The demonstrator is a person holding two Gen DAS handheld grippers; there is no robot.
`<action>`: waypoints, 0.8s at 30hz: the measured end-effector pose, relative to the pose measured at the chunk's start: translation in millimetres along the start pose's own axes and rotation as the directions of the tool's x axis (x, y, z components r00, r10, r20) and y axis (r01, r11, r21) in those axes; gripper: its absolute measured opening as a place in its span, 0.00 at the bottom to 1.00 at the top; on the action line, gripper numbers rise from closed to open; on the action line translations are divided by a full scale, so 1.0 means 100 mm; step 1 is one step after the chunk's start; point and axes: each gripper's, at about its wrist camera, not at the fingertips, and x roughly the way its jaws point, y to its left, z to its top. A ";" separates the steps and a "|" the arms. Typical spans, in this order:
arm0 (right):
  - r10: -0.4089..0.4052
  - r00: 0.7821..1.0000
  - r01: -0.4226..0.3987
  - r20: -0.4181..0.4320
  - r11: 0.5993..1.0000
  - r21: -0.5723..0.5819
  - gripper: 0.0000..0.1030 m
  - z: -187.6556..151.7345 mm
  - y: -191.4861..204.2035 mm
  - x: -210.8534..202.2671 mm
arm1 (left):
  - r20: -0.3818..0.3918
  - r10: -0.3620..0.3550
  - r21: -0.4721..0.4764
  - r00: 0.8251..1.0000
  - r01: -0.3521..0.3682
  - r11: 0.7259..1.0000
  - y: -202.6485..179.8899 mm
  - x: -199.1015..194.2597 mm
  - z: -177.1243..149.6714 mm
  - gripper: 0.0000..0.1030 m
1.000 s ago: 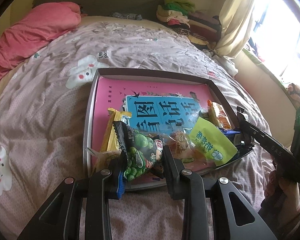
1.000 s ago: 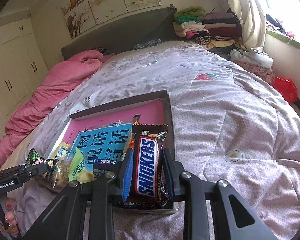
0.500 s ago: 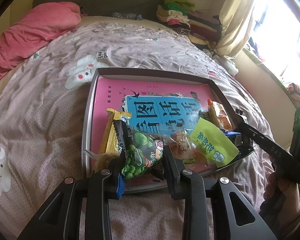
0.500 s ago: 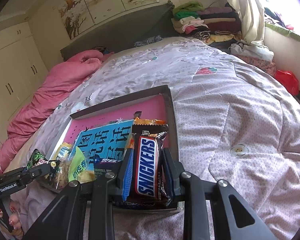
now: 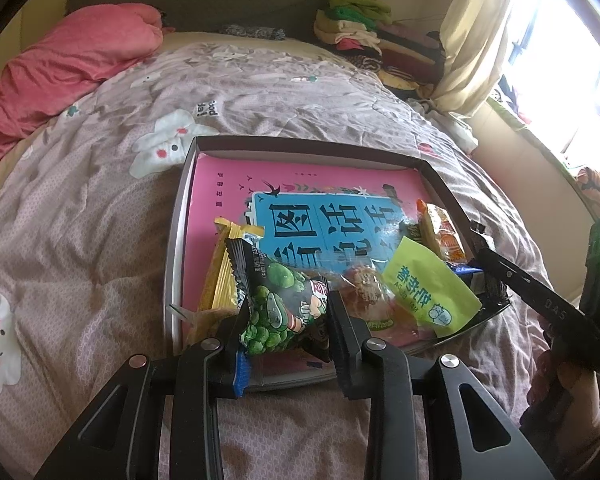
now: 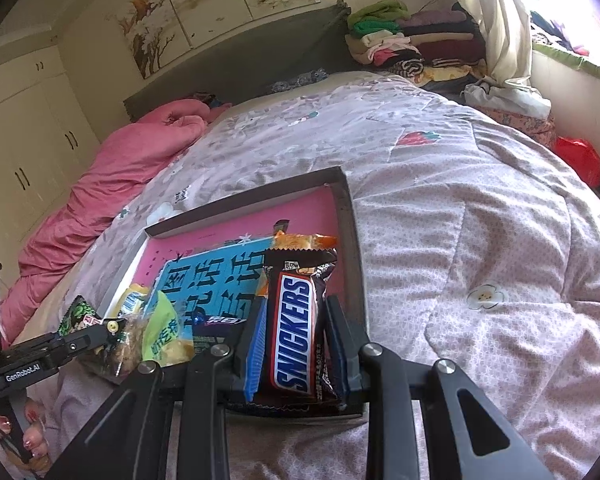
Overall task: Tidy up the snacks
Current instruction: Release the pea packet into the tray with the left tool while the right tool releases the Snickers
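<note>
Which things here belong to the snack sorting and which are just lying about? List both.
Job: Snickers bar in the right gripper; green pea packet in the left gripper; lime-green packet; orange packet; yellow packet; tray.

Lying about: pink duvet; folded clothes; red bag.

The left gripper is clamped on a black green-pea snack bag at the near edge of a shallow tray resting on a floral quilt. Beside it lie a yellow packet, a lime-green pouch and an orange packet. The right gripper reaches in at the tray's right rim.
</note>
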 end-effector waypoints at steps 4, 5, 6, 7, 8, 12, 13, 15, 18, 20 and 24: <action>0.032 0.999 -0.032 0.003 0.999 0.003 0.28 0.00 0.01 0.00 | 0.000 0.000 0.001 1.000 0.000 1.000 0.00 0.00 0.00 0.33; 0.041 0.999 -0.041 0.002 0.999 0.001 0.28 0.00 0.03 0.00 | -0.001 0.000 0.002 1.000 0.000 1.000 0.00 0.00 0.00 0.33; 0.046 0.999 -0.046 0.002 0.999 -0.006 0.29 0.00 0.05 0.00 | -0.001 0.001 0.002 1.000 -0.001 1.000 0.00 0.00 0.00 0.33; 0.045 0.999 -0.045 0.002 0.999 -0.015 0.29 0.00 0.07 0.00 | -0.001 0.000 0.002 1.000 0.000 1.000 0.00 0.00 0.00 0.33; 0.044 0.999 -0.044 0.001 0.999 -0.025 0.29 -0.01 0.09 0.01 | -0.001 0.001 0.002 1.000 -0.001 1.000 0.00 0.00 0.00 0.33; 0.041 0.999 -0.041 0.001 0.999 -0.026 0.29 -0.01 0.11 0.04 | 0.000 0.000 0.000 1.000 0.000 1.000 0.00 0.00 0.00 0.33; 0.041 0.999 -0.041 0.001 0.999 -0.026 0.29 0.00 0.11 0.04 | -0.001 0.000 0.002 1.000 0.000 1.000 0.00 0.00 0.00 0.33; 0.041 0.999 -0.041 0.009 0.999 -0.031 0.29 0.01 0.11 0.04 | 0.000 -0.001 0.000 1.000 0.001 1.000 0.00 0.00 0.00 0.33; 0.044 0.998 -0.042 0.034 0.997 -0.057 0.29 0.05 0.17 0.03 | -0.001 0.000 0.002 1.000 0.000 1.000 0.00 0.00 0.00 0.33; 0.011 0.999 -0.008 0.041 0.997 -0.078 0.29 0.05 0.20 0.04 | -0.001 0.000 0.002 1.000 0.000 1.000 0.00 0.00 0.00 0.33; -0.029 0.999 0.031 0.021 0.998 -0.055 0.29 0.04 0.13 0.10 | -0.001 -0.001 0.000 1.000 0.001 1.000 0.00 0.00 0.00 0.33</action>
